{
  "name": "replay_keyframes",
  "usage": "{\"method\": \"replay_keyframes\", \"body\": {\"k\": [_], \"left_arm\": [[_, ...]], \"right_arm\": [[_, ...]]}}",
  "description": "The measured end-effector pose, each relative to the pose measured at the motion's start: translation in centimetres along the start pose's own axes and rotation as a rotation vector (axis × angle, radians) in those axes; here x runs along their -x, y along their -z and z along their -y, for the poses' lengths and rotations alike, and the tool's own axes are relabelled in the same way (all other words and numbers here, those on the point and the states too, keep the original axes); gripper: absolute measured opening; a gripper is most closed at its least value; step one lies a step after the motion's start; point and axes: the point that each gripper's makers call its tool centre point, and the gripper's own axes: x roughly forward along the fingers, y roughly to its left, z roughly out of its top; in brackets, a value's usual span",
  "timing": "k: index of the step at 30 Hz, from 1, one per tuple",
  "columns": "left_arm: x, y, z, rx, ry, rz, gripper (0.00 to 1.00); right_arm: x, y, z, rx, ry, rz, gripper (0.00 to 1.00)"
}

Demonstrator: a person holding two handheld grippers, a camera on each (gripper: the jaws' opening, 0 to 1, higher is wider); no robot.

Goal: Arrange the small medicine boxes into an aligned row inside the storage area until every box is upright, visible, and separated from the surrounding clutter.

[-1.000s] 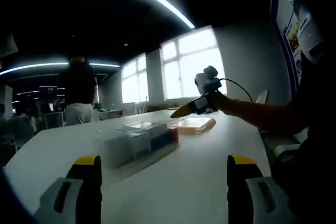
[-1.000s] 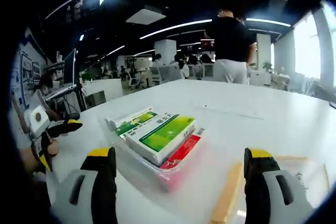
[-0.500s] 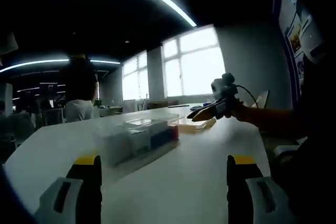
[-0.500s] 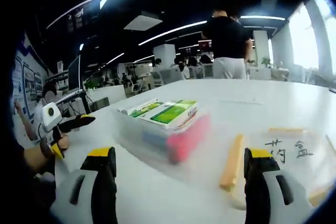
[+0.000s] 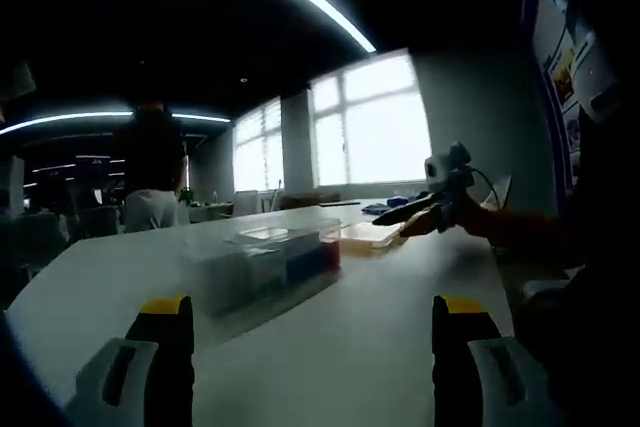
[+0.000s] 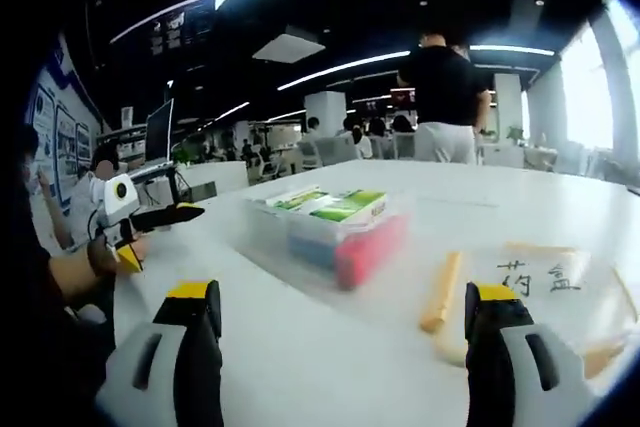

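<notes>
In the left gripper view, the left gripper [image 5: 312, 367] hangs low over the white table [image 5: 360, 347], its yellow-tipped jaws spread wide with nothing between them. Ahead on the table stands a clear plastic bin [image 5: 262, 269] with medicine boxes [image 5: 300, 259] inside; against the bright windows the boxes read dim, with blue and red ends, and no print is legible. Beyond the bin, the right gripper [image 5: 400, 214] comes in from the right, held over a flat clear lid [image 5: 370, 235] with an orange edge.

In the right gripper view, the right gripper [image 6: 340, 347] is likewise released, jaws far apart and empty. The bin [image 6: 330, 237] sits near the middle of the table [image 6: 330, 367], holding the boxes [image 6: 340, 209], whose green and white faces point upward; their print is too small to read. To the right lies the lid [image 6: 540, 297], bearing the handwritten characters "药盒" [image 6: 543, 277]. The left gripper [image 6: 165, 215] shows at the left. A person [image 6: 444, 97] in a dark top stands beyond the table.
</notes>
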Motion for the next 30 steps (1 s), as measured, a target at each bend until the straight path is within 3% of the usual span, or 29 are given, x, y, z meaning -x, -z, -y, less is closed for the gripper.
{"method": "replay_keyframes", "body": {"k": [10, 17, 30], "left_arm": [[0.0, 0.0, 0.0, -0.001, -0.005, 0.000, 1.00], [0.2, -0.3, -0.4, 0.037, -0.009, 0.021, 1.00], [0.2, -0.2, -0.3, 0.031, -0.006, 0.015, 1.00]], "right_arm": [[1.6, -0.2, -0.5, 0.028, -0.011, 0.044, 1.00], [2.9, 0.5, -0.4, 0.023, -0.005, 0.055, 1.00], [5.6, 1.3, -0.7, 0.063, 0.012, 0.085, 1.00]]}}
